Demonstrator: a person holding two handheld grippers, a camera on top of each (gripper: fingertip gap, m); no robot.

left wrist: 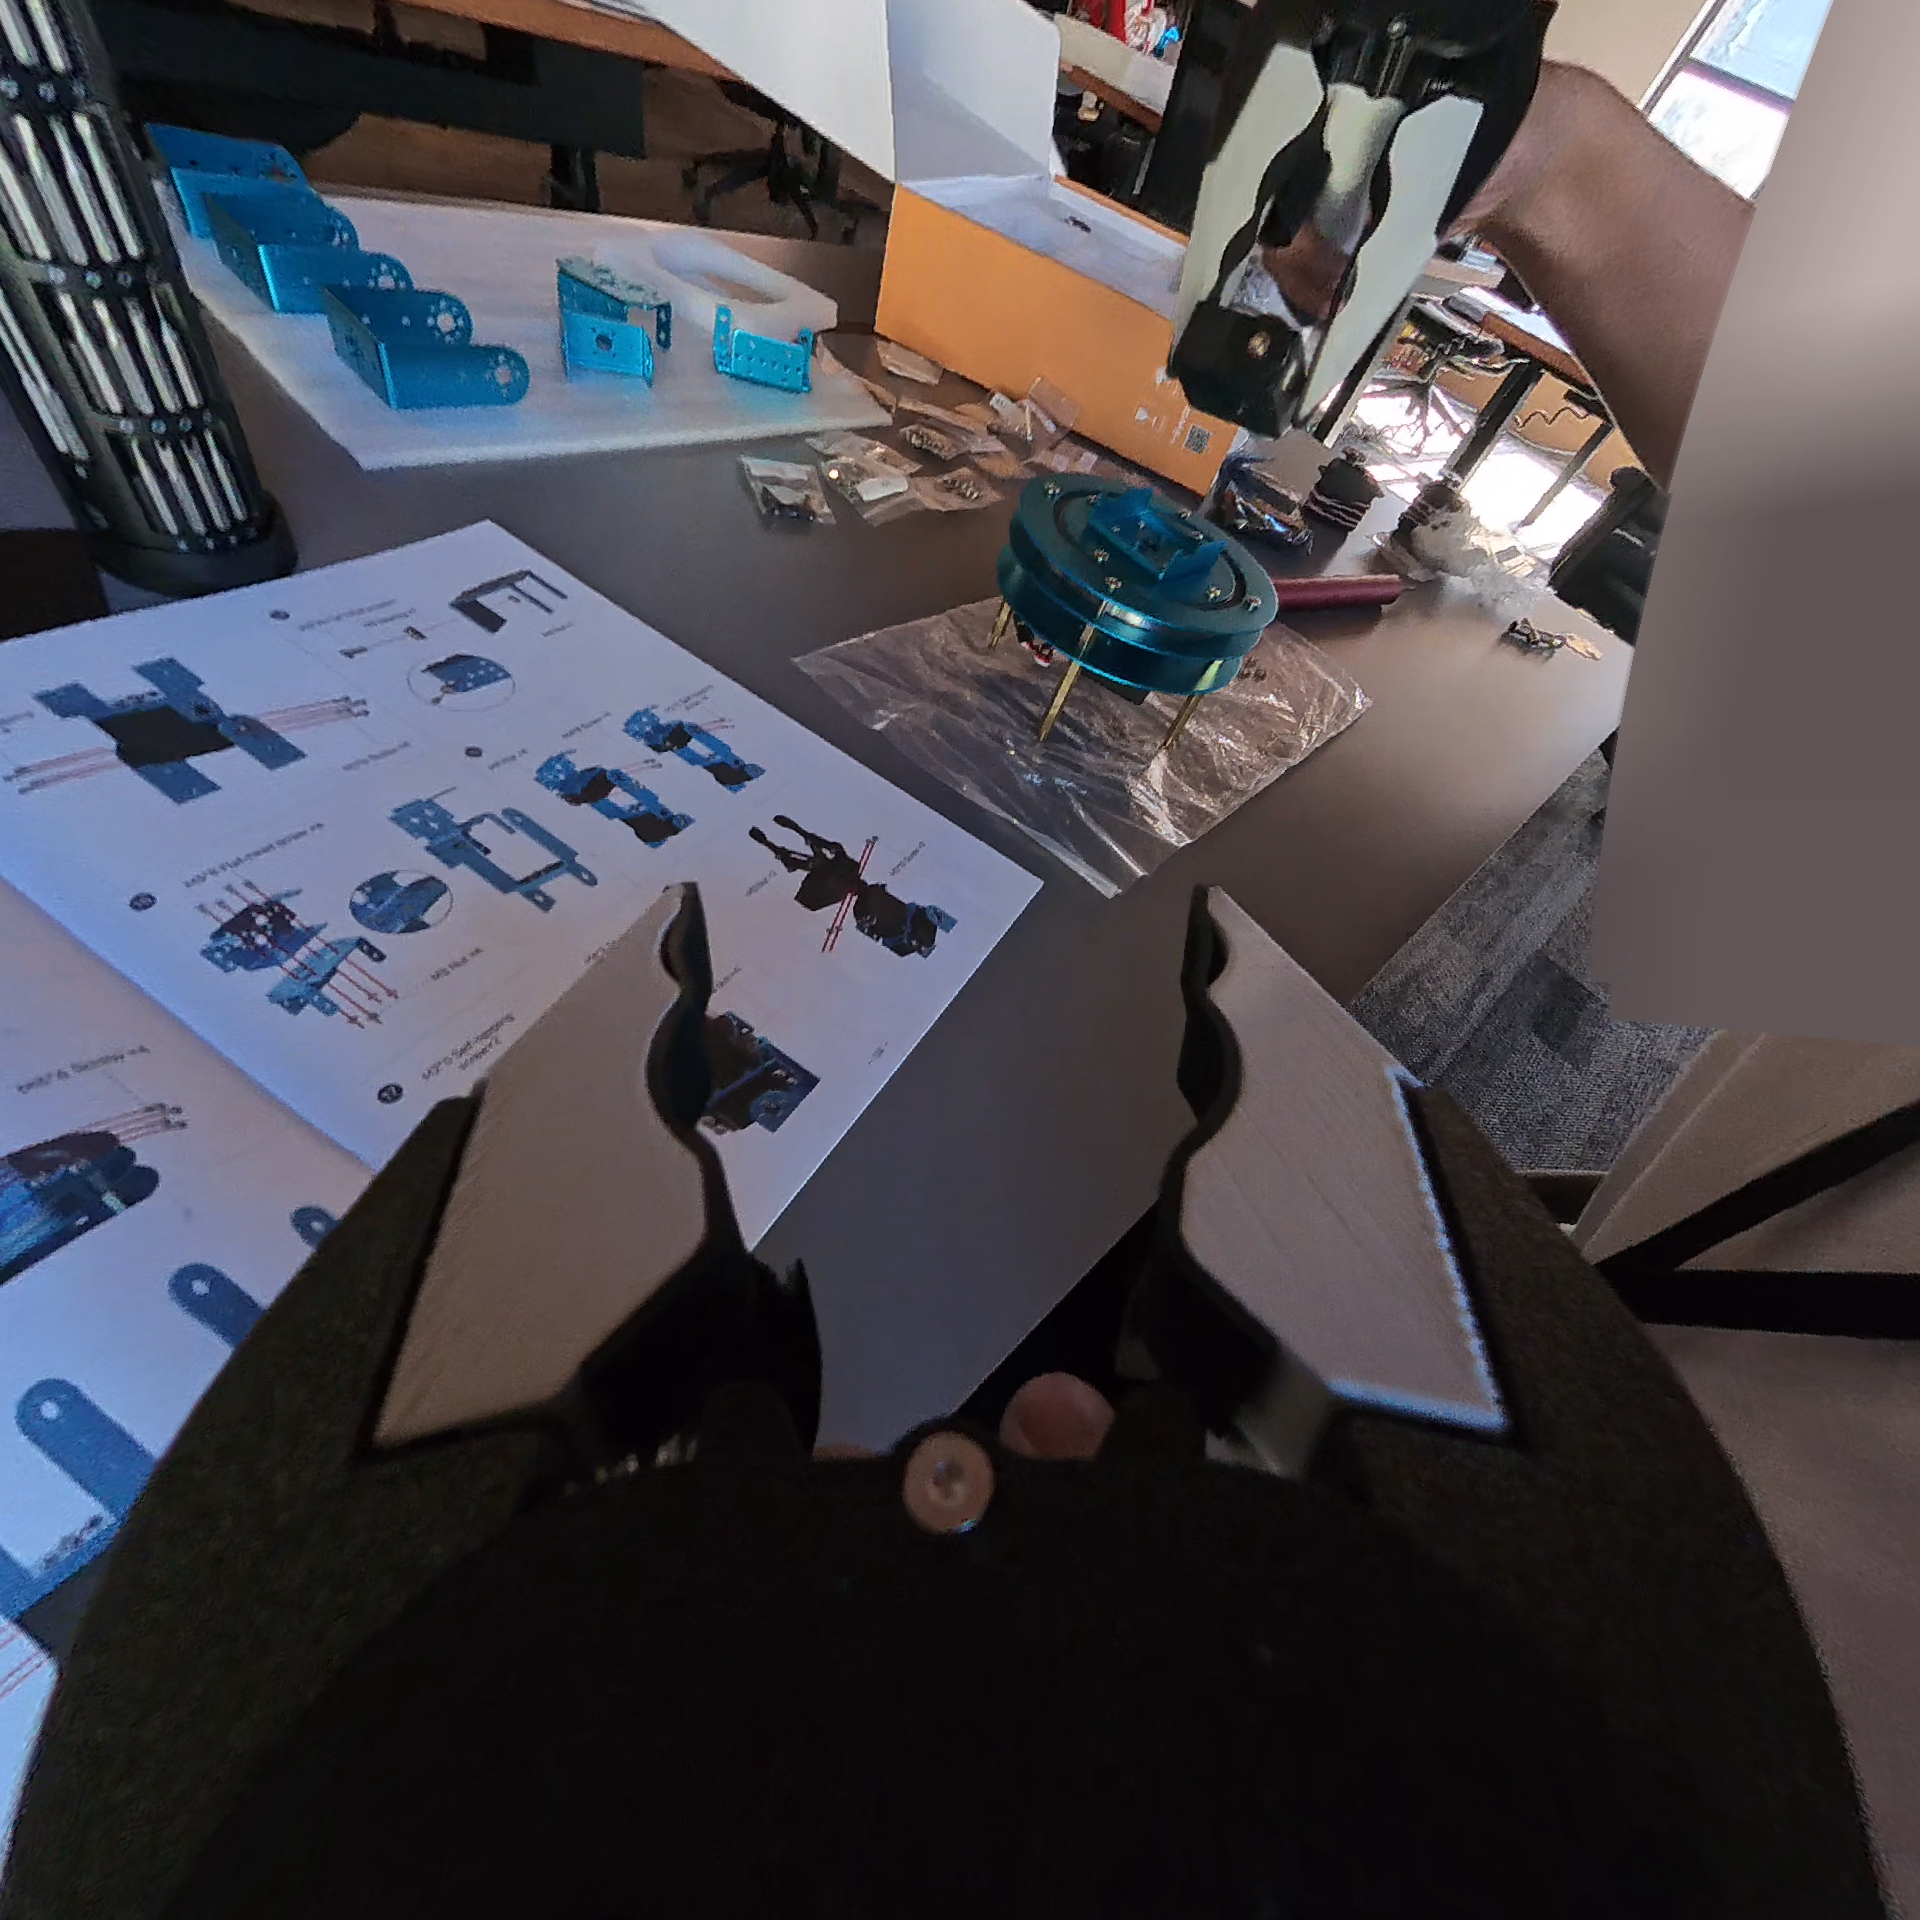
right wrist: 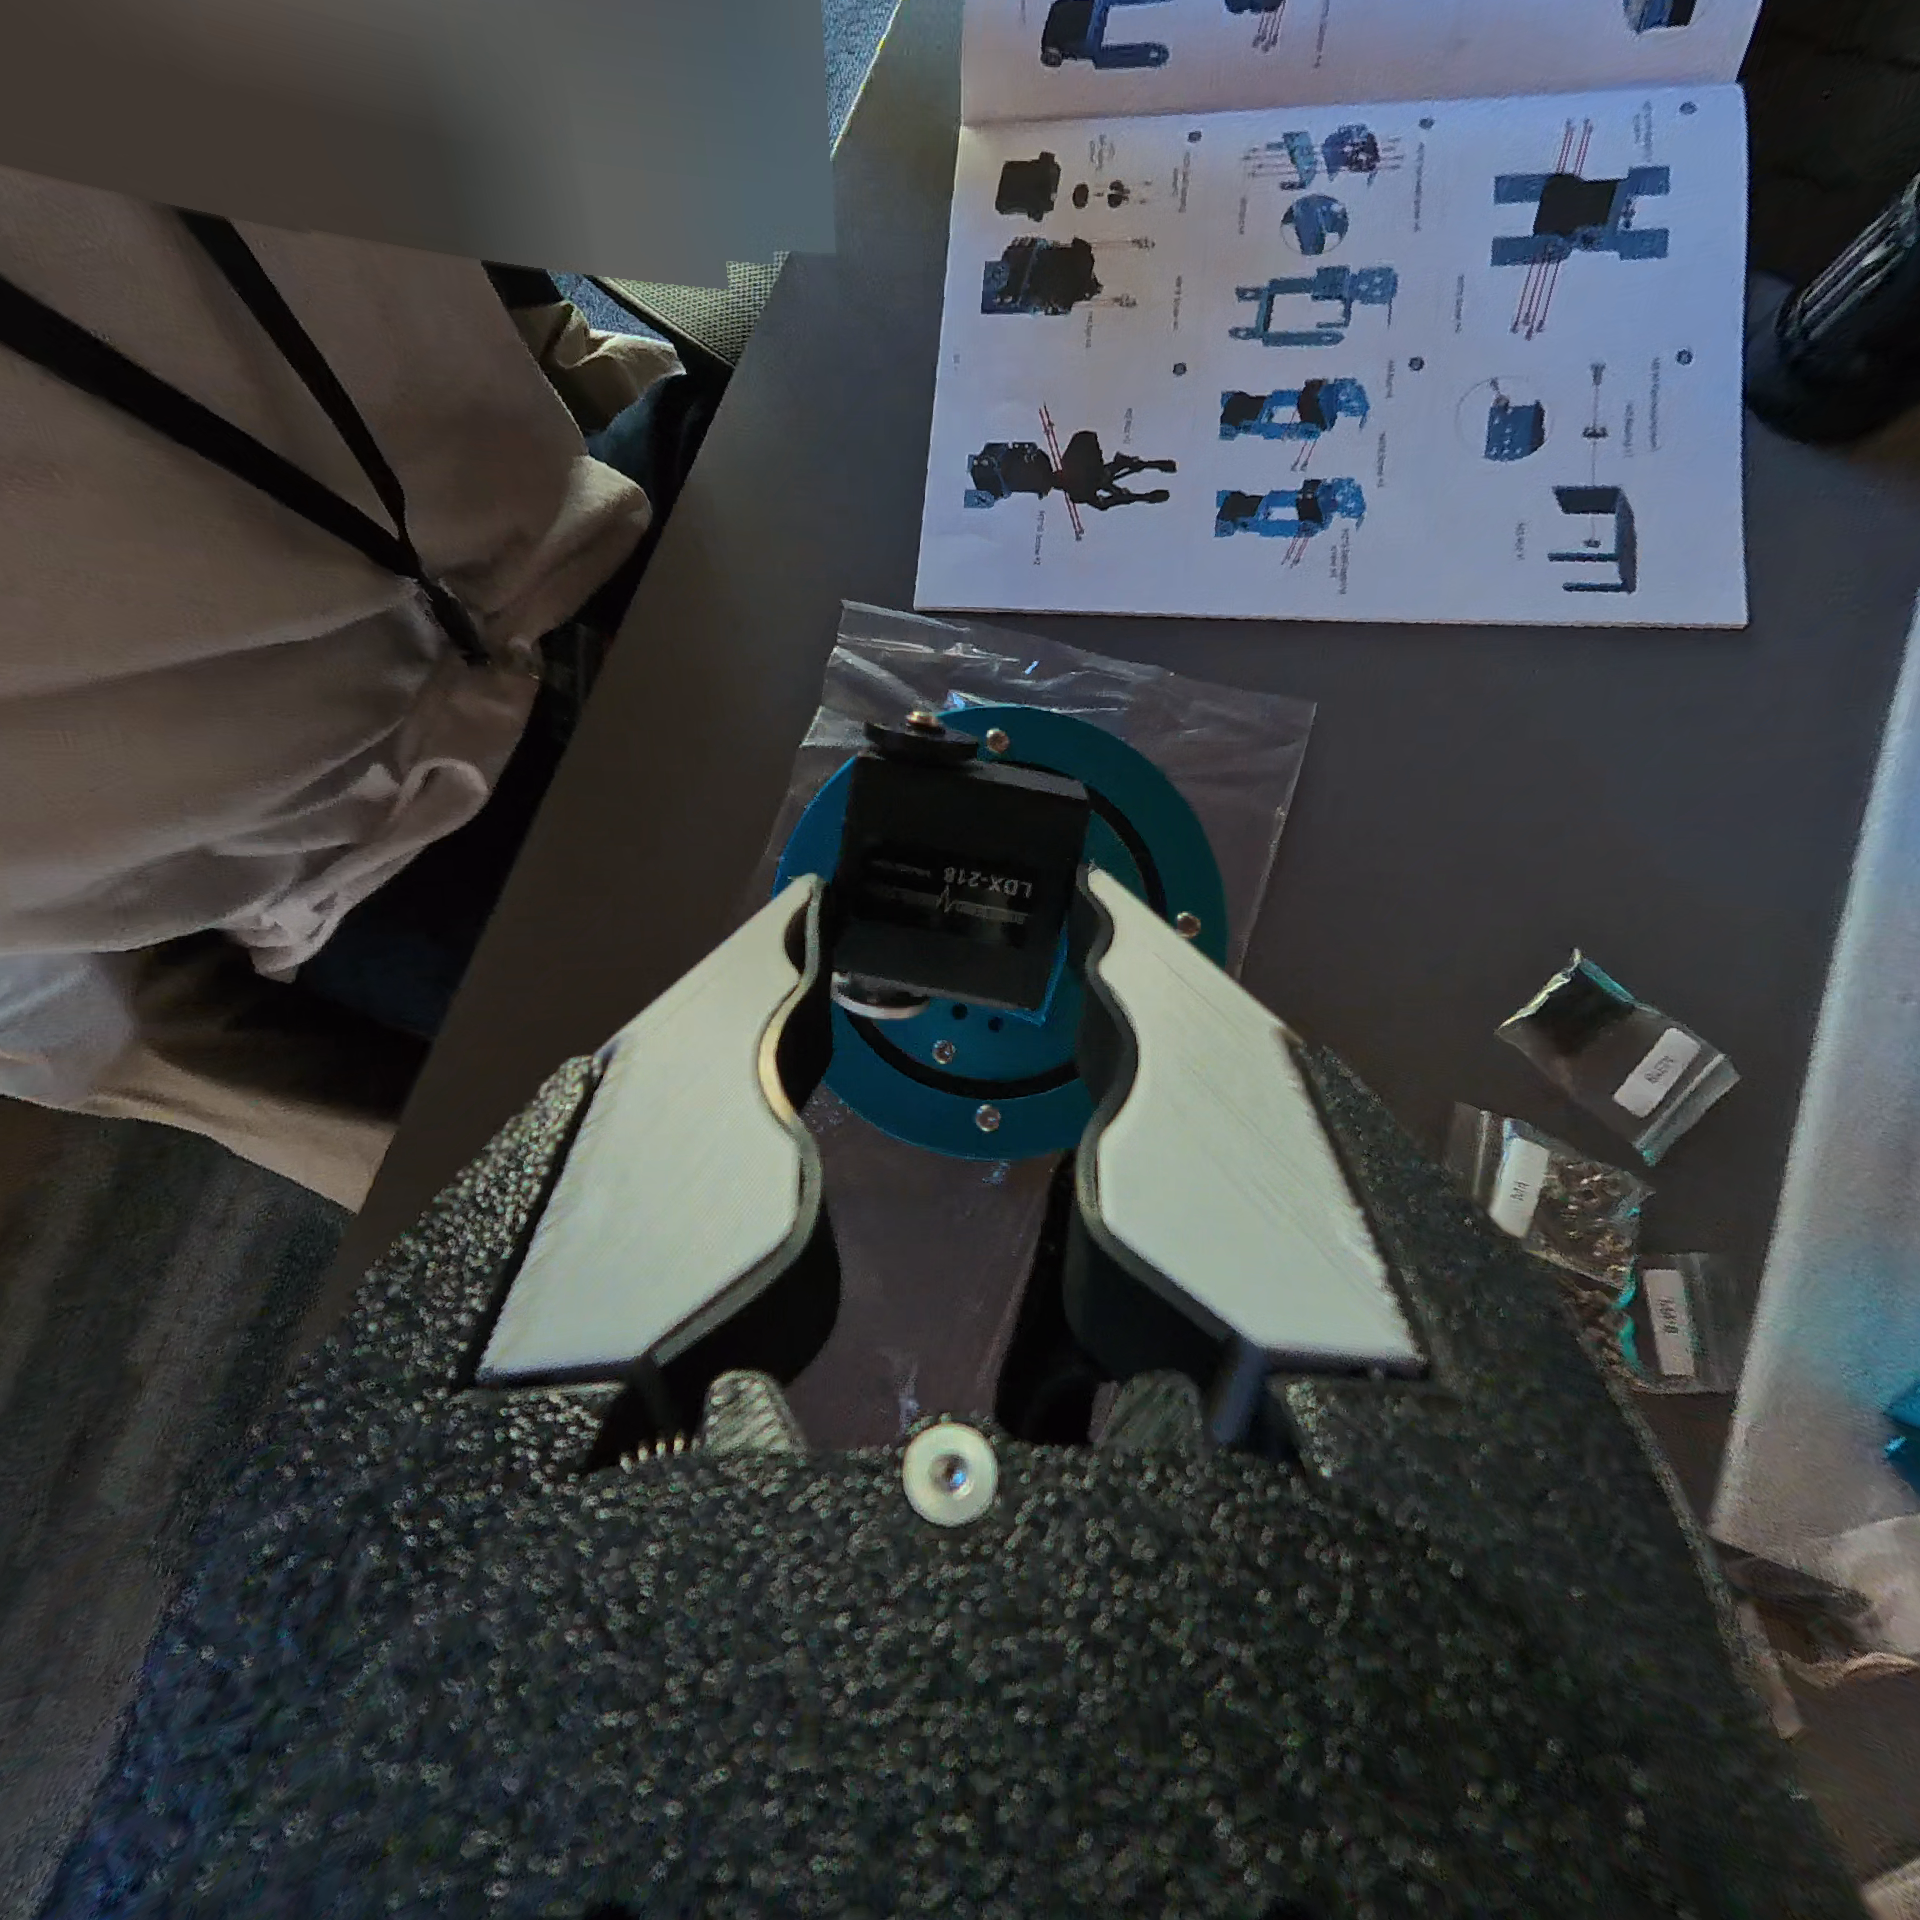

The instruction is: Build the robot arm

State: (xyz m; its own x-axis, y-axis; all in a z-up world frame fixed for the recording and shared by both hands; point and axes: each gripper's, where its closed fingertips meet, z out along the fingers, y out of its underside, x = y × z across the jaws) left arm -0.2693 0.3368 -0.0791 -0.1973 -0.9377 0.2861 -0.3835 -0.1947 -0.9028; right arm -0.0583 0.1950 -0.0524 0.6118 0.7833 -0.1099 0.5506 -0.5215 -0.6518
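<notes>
My right gripper (right wrist: 954,904) is shut on a black servo block (right wrist: 956,883) and holds it just above a blue round base (right wrist: 1023,1101). The base stands on brass legs on a clear plastic bag (right wrist: 1195,748). In the left wrist view the right gripper (left wrist: 1262,312) hangs over the base (left wrist: 1132,603) with the servo (left wrist: 1231,379) clear of the base's top. My left gripper (left wrist: 945,914) is open and empty, low over the grey table (left wrist: 644,509) at the corner of an open instruction manual (left wrist: 416,790).
Blue metal brackets (left wrist: 343,301) lie on a white foam sheet at the back. An orange-and-white box (left wrist: 1018,312), small bags of screws (left wrist: 883,468) (right wrist: 1558,1195), a maroon tool handle (left wrist: 1340,592) and a black lattice tower (left wrist: 104,312) stand around. A person's torso (right wrist: 260,623) is at the table edge. My right fingertips sit around 25 centimeters from my left ones. It is some 25 centimeters from my left tips to the black lattice tower (left wrist: 104,312).
</notes>
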